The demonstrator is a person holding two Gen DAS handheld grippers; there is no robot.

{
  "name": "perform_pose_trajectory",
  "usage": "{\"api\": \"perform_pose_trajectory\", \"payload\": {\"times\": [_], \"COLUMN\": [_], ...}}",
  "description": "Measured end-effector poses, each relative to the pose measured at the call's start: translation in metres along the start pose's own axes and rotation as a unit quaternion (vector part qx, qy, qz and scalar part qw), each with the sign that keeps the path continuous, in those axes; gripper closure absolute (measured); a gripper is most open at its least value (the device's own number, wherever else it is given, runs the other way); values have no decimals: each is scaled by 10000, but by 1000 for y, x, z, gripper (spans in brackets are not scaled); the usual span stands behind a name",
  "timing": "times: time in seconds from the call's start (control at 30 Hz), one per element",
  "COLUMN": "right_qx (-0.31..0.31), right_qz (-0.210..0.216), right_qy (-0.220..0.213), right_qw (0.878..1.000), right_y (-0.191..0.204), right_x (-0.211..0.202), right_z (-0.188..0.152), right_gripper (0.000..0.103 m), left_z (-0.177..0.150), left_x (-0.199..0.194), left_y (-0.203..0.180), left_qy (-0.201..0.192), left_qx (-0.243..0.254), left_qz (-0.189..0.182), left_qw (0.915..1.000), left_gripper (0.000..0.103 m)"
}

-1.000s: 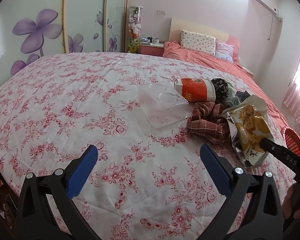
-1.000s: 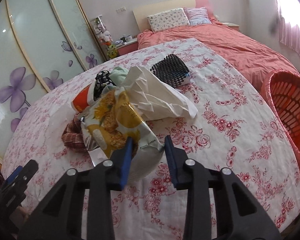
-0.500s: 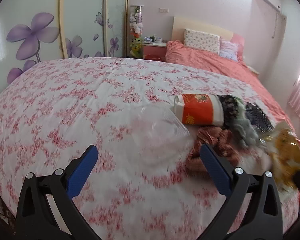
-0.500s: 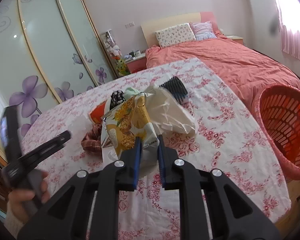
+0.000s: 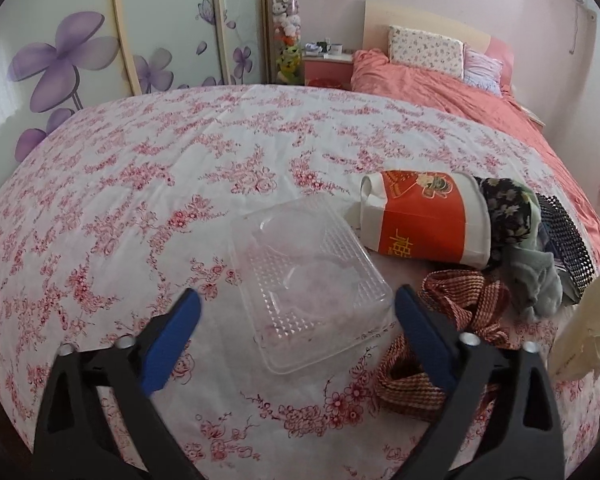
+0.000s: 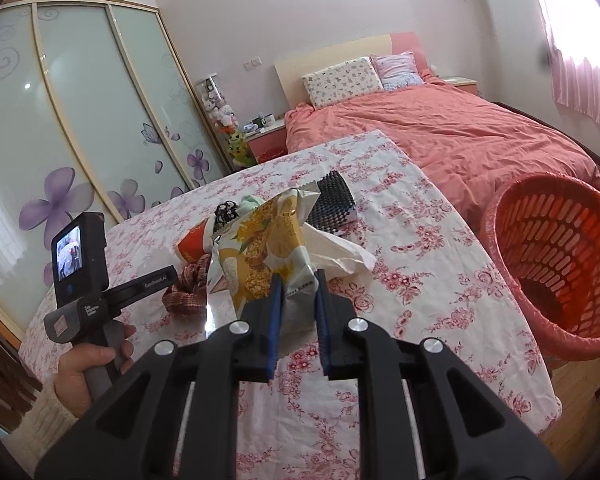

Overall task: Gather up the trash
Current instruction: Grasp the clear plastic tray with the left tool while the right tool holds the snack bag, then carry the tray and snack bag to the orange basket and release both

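Observation:
A clear plastic clamshell box (image 5: 304, 276) lies on the flowered tablecloth (image 5: 140, 200). My left gripper (image 5: 298, 296) straddles the box with its jaws wide and closing; the blue pads do not press on it. In the right wrist view my right gripper (image 6: 298, 280) is shut on the lower edge of a yellow and white snack bag (image 6: 260, 240), which hangs lifted above the cloth. A red and white paper bag (image 5: 424, 216) lies on its side just beyond the box. A crumpled white bag (image 6: 336, 248) lies behind the snack bag.
A checked brown cloth (image 5: 456, 300), a dark floral cloth (image 5: 504, 208), a green sock (image 5: 540, 280) and a black dotted item (image 5: 568, 248) lie right of the box. A red basket (image 6: 560, 264) stands off the table's right edge. A hand (image 6: 88, 364) holds the left gripper. A bed (image 6: 440, 132) lies beyond.
My left gripper moved forward to the clear box, which now lies between its jaws; they narrowed a little. My right gripper shut on the snack bag and lifted it.

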State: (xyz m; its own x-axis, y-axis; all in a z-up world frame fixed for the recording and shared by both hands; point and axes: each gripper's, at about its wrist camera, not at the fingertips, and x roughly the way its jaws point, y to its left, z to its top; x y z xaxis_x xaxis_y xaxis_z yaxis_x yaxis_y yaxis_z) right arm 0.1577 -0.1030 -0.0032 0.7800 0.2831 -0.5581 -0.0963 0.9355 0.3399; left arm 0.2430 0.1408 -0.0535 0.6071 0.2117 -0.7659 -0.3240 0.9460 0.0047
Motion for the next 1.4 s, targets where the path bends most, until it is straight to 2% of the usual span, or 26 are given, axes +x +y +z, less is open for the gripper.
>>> {"api": "perform_pose_trajectory", "payload": {"times": [0.13, 0.3, 0.37, 0.4, 0.43, 0.57, 0.67, 0.7, 0.83, 1.13, 1.4], "right_qx": [14, 59, 74, 75, 72, 77, 123, 128, 143, 210, 292], "right_qz": [-51, -87, -80, -78, -79, -93, -104, -111, -132, -229, -631], "right_qy": [16, -7, -6, -1, 7, 32, 26, 21, -14, -180, -539], "right_qw": [10000, 9999, 9999, 9999, 9999, 9999, 9999, 9999, 9998, 9994, 9961], "right_y": [-2, -6, -7, -7, -7, -6, -9, -9, -10, -18, -36], "right_x": [0, -3, -3, -2, -1, -1, -2, -2, -5, -15, -32], "right_z": [-2, -3, -3, -3, -3, -5, -3, -3, -2, 1, 8], "right_gripper": [87, 87, 87, 87, 87, 87, 87, 87, 87, 87, 87], "left_z": [-1, -7, -8, -7, -6, 0, 2, 1, -1, 0, -6], "left_x": [4, -1, -3, -4, -5, -1, 6, 7, 2, -36, -82], "left_y": [5, 25, 31, 33, 33, 27, 28, 30, 32, 22, -22], "left_qy": [122, 76, 64, 37, -9, -12, 90, 118, -24, -515, -805], "left_qx": [-6, -44, -141, -174, -190, -115, -174, -215, -174, 108, 644], "left_qz": [-135, -355, -450, -480, -447, -298, -222, -265, -379, -745, -1439], "left_qw": [9998, 9993, 9989, 9987, 9988, 9995, 9996, 9993, 9991, 9958, 9842], "left_gripper": [32, 32, 25, 19, 16, 15, 21, 33, 34, 34, 34]}}
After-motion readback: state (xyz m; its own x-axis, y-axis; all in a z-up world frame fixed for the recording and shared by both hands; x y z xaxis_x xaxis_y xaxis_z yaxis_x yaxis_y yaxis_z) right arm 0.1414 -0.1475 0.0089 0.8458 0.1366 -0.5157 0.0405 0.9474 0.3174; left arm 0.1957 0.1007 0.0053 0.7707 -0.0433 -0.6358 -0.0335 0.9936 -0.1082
